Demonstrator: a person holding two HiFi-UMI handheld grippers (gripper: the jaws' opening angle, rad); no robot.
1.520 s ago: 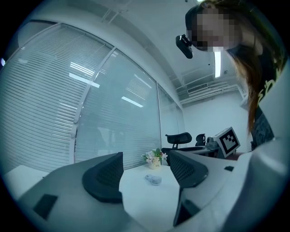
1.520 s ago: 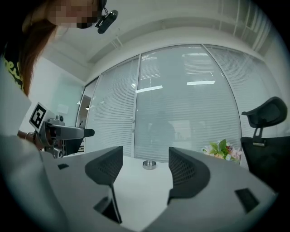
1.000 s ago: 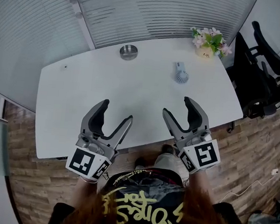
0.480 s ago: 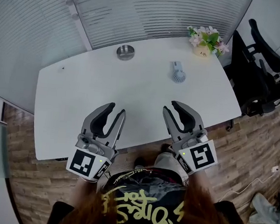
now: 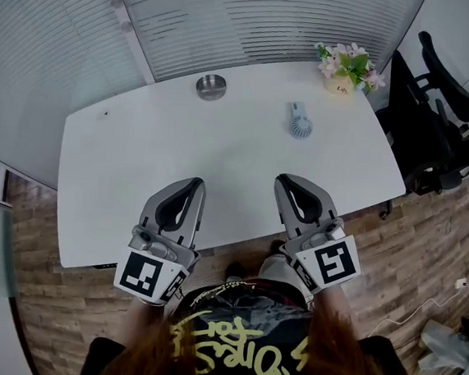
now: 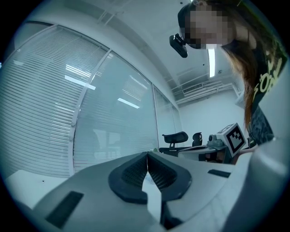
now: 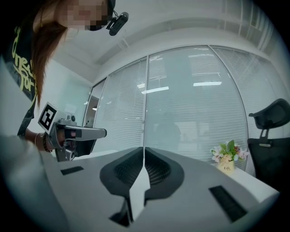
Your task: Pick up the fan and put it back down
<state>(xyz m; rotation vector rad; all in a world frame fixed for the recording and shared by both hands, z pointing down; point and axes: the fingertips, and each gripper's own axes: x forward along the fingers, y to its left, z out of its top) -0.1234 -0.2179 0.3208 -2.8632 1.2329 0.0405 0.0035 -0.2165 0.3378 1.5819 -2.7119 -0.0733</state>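
Note:
A small grey-blue fan point(image 5: 301, 123) lies on the white table point(image 5: 138, 157), at the far right of the middle. Both grippers hover level over the table's near edge, well short of the fan. In the head view my left gripper point(image 5: 193, 184) has its jaws together with nothing between them, and the left gripper view shows its pads point(image 6: 136, 174) meeting. My right gripper point(image 5: 289, 182) is likewise shut and empty, its pads point(image 7: 156, 170) touching in the right gripper view. The fan shows in neither gripper view.
A round metal dish point(image 5: 211, 86) sits at the table's far edge. A pot of flowers point(image 5: 346, 70) stands at the far right corner. Black office chairs point(image 5: 444, 112) stand to the right of the table. Glass walls with blinds point(image 5: 259, 20) run behind it.
Both grippers have gone from wide open to shut, with nothing caught between the jaws. Neither hand has shifted noticeably and the fan has stayed where it was.

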